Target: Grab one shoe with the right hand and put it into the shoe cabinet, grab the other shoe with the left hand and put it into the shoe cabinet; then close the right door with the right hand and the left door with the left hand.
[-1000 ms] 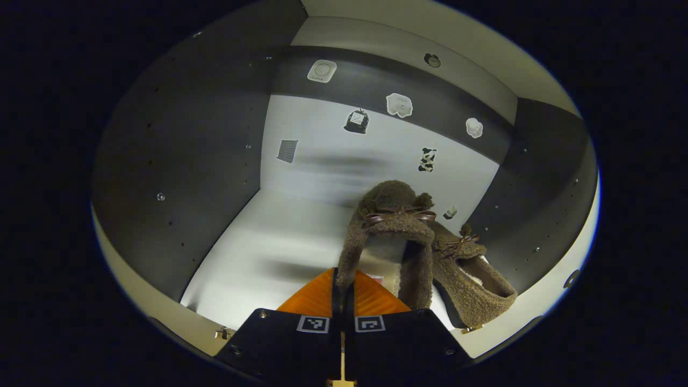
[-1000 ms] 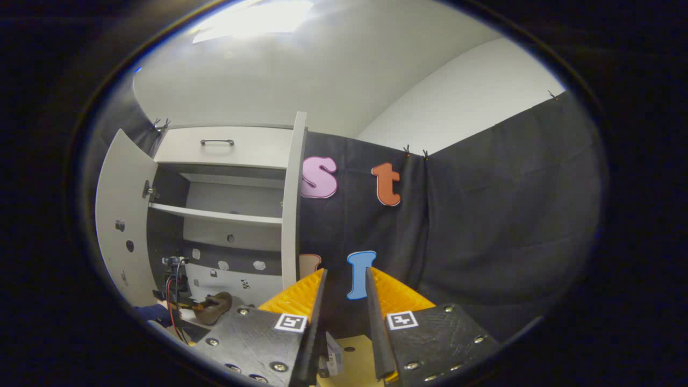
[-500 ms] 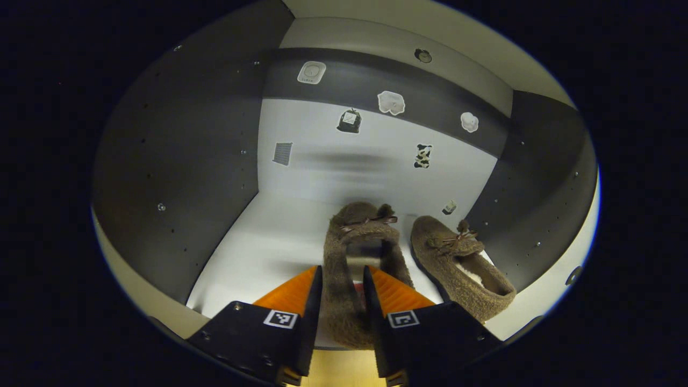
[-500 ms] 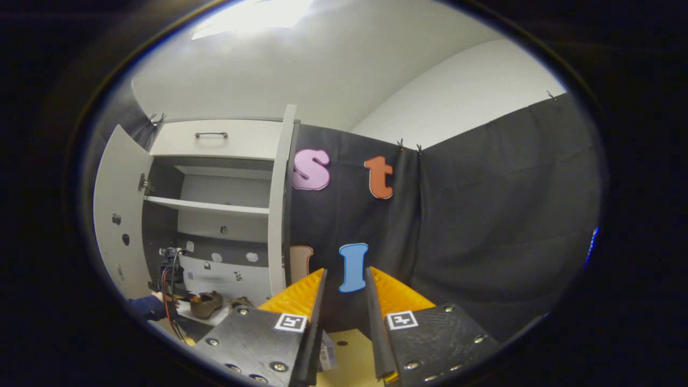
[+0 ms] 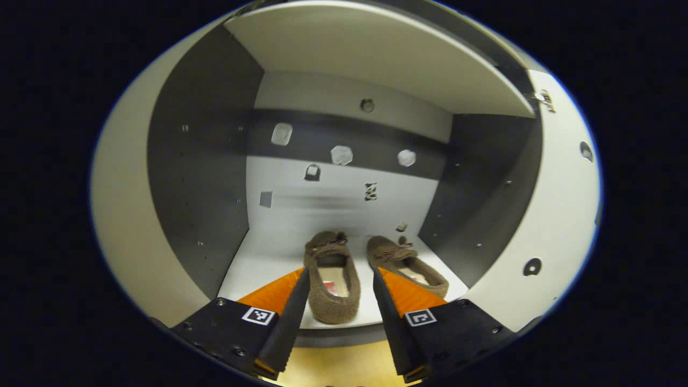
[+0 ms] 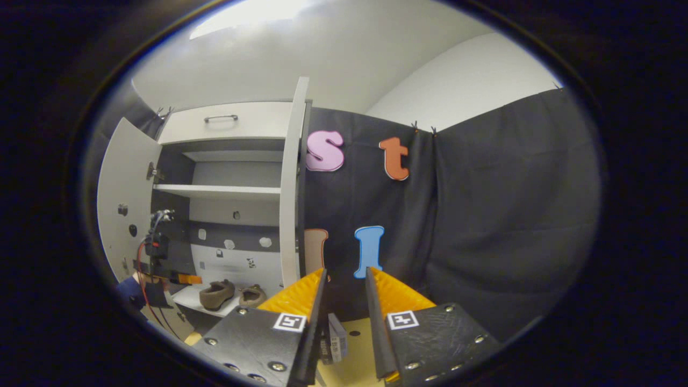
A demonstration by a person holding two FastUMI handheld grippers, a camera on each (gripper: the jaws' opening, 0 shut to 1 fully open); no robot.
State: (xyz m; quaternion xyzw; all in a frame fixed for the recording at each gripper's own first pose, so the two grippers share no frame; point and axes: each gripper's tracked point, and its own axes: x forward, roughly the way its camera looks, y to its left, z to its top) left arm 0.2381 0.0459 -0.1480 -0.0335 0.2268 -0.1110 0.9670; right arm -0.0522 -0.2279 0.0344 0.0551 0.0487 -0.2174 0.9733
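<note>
**Tech A:** Status of the left gripper [image 5: 336,317]?

**Tech B:** Fingers spread, nothing between the pads. It is positioned outside the shoe cabinet [image 5: 177,177], in front of the bottom compartment. In the left gripper view the left shoe [image 5: 331,279] appears between the finger tips, but it lies apart from them on the cabinet floor.

**Tech A:** And the second shoe?

**Tech B:** The right shoe [image 5: 407,264] lies just beside the first, toes toward the back panel, near the right inner wall. Whether the two shoes touch cannot be resolved.

**Tech A:** Right gripper [image 6: 344,306]?

**Tech B:** Fingers parted, holding nothing, aimed at the black cloth wall [image 6: 484,215] to the right of the cabinet.

**Tech A:** Door condition?

**Tech B:** In the right gripper view, the left door [image 6: 121,193] and the right door [image 6: 293,183] both stand open. A shelf [image 6: 220,190] sits above the shoes.
</note>
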